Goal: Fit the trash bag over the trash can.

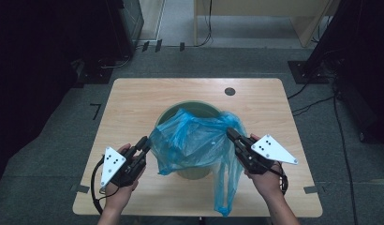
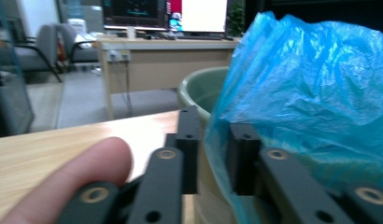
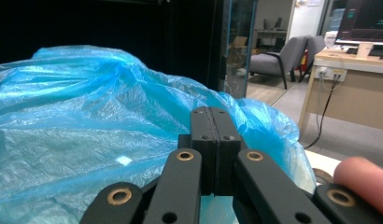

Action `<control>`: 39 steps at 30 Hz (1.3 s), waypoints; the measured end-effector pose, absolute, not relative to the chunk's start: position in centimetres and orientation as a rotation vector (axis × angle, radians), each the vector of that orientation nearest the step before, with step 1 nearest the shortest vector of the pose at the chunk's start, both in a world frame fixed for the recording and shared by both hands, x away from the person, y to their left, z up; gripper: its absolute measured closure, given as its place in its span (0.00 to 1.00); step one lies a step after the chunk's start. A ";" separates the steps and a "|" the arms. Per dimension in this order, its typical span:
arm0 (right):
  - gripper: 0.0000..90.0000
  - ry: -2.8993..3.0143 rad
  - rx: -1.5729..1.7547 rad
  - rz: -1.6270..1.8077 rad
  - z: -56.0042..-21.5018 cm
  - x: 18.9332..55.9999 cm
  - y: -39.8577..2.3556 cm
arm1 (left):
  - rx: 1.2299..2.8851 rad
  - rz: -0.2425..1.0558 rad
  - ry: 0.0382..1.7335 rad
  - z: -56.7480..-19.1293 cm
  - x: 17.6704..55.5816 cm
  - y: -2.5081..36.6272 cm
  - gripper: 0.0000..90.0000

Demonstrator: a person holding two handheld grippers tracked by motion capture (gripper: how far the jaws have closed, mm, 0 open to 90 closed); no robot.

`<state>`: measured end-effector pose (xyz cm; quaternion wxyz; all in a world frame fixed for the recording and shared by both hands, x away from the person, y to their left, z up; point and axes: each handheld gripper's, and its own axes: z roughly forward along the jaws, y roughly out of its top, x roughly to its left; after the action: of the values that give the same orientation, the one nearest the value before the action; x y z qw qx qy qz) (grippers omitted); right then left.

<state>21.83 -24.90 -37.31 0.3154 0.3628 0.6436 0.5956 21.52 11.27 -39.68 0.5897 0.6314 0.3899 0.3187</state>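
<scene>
Table: we are working on a light wooden table (image 1: pixel 134 103) lying across the middle of the high view, grey floor all around it.
Room: dark stands are flanking the upper corners; cables are trailing at the upper right.
Bin: a green bin (image 1: pixel 192 110) is sitting at the table's centre.
Bag: a blue plastic bag (image 1: pixel 195 140) is draping over the bin's near rim, one tail hanging towards the bottom edge.
Left gripper (image 1: pixel 144 144): we are holding its jaws narrowly apart, the bag's edge and the bin rim passing between them (image 2: pixel 216 154).
Right gripper (image 1: pixel 231 134): we are pinching the bag with jaws pressed together (image 3: pixel 211 140).
Views: the gripper views are showing a desk (image 2: pixel 171 60) with monitors and grey chairs (image 3: pixel 278 58).
</scene>
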 end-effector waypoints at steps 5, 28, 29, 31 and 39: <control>1.00 1.675 0.964 1.571 -36.8 22.5 -24.8 | 1.440 0.725 0.949 -39.5 22.0 11.4 0.57; 1.00 1.628 1.002 1.522 -35.9 24.2 -23.5 | 1.450 0.655 0.885 -39.0 21.0 13.0 0.40; 1.00 1.625 1.005 1.521 -35.9 24.2 -23.6 | 1.458 0.654 0.869 -39.2 20.9 13.2 0.39; 1.00 1.619 1.012 1.518 -35.8 24.3 -23.6 | 1.485 0.629 0.828 -39.7 20.7 13.8 0.38; 1.00 1.614 1.012 1.517 -35.8 24.1 -23.5 | 1.491 0.561 0.728 -40.2 19.3 15.4 0.31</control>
<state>24.13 -23.53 -35.81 0.3460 0.3898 0.6218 0.5846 19.30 15.44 -40.18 0.6403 0.6538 0.3193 0.2461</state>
